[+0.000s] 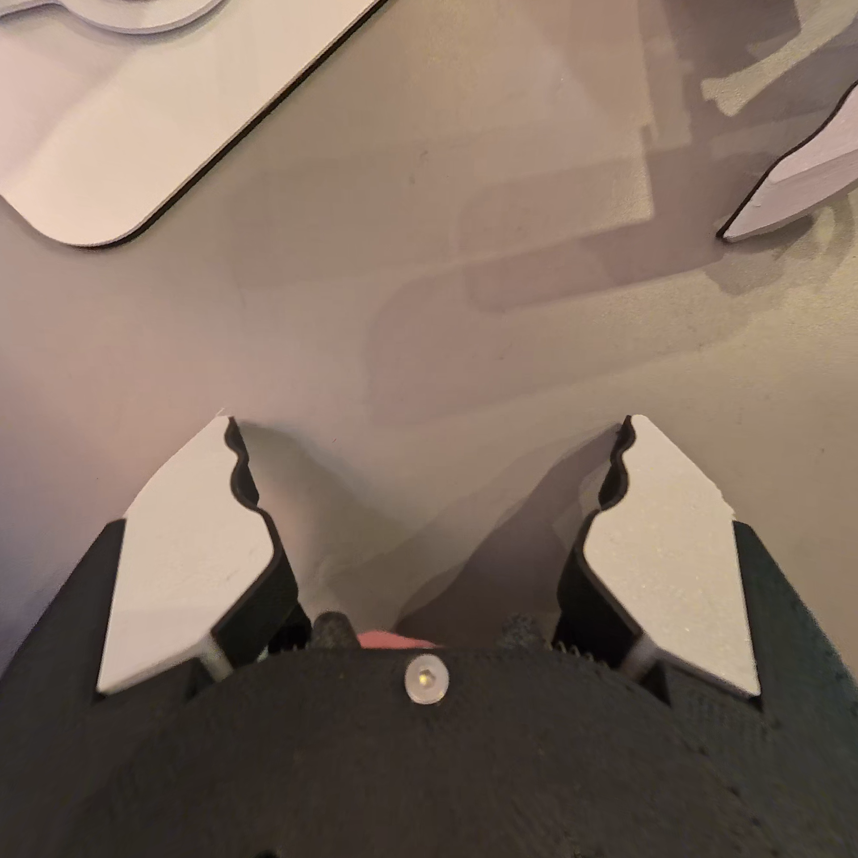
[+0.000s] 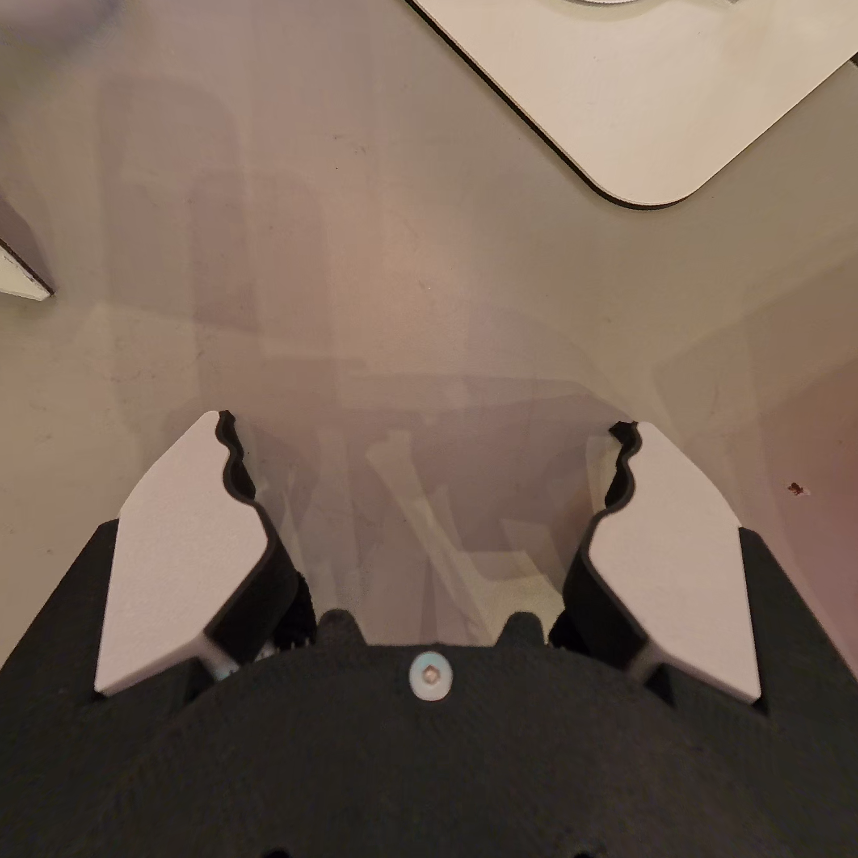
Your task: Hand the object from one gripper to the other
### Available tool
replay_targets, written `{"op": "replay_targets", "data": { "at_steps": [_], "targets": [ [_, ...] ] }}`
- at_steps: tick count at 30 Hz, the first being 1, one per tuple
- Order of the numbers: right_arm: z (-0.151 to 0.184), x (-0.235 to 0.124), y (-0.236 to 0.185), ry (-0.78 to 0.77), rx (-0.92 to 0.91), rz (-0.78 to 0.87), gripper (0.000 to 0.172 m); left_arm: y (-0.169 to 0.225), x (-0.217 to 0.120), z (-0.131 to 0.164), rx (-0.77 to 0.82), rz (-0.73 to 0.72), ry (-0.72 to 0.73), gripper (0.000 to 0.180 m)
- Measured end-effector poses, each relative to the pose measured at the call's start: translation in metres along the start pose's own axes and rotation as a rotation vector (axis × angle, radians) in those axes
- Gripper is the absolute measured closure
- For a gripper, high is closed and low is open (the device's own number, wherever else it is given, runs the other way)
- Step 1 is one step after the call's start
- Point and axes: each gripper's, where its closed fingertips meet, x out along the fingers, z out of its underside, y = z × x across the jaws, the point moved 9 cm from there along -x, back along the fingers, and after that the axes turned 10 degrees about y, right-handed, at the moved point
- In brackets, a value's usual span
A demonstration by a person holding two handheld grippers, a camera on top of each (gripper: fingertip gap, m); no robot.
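In the left wrist view my left gripper [image 1: 429, 418] is wide open over the bare table, with nothing between its white fingers [image 1: 195, 534]. A small pink patch [image 1: 394, 639] peeks out just above the gripper body, low between the fingers; I cannot tell what it is. In the right wrist view my right gripper [image 2: 425, 418] is also wide open and empty, with only tabletop and shadows between its fingers [image 2: 185, 534]. One finger of the right gripper [image 1: 798, 185] shows at the right edge of the left wrist view. One finger of the left gripper [image 2: 23, 274] shows at the left edge of the right wrist view.
A flat white board with a rounded corner and dark edge lies on the beige table [image 1: 418, 232], at the top left of the left wrist view [image 1: 139, 116] and the top right of the right wrist view [image 2: 650, 93]. A small dark speck [image 2: 795, 487] marks the table. The small dark speck [image 2: 795, 487] is closer to my right gripper, around 6 centimeters from its tips; the left tips are 30 centimeters off.
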Motion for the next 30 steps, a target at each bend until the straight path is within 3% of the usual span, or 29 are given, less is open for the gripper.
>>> {"op": "replay_targets", "data": {
  "at_steps": [9, 17, 23, 30],
  "targets": [
    [0.0, 0.0, 0.0, 0.0, 0.0, 0.0, 0.027, 0.001, 0.001, -0.001, 0.0, 0.01, -0.004, 0.039],
    [-0.001, 0.001, 0.001, 0.001, -0.008, -0.009, 0.027, 0.008, -0.005, 0.003, -0.071, -0.07, -0.009, 0.041],
    [-0.005, 0.006, -0.014, -0.001, 0.093, 0.111, 0.027, 0.013, -0.008, 0.006, -0.132, -0.139, -0.013, 0.039],
    [-0.007, 0.008, -0.017, -0.001, 0.079, 0.095, 0.027, 0.013, -0.008, 0.007, -0.132, -0.141, -0.005, 0.039]
  ]
}}
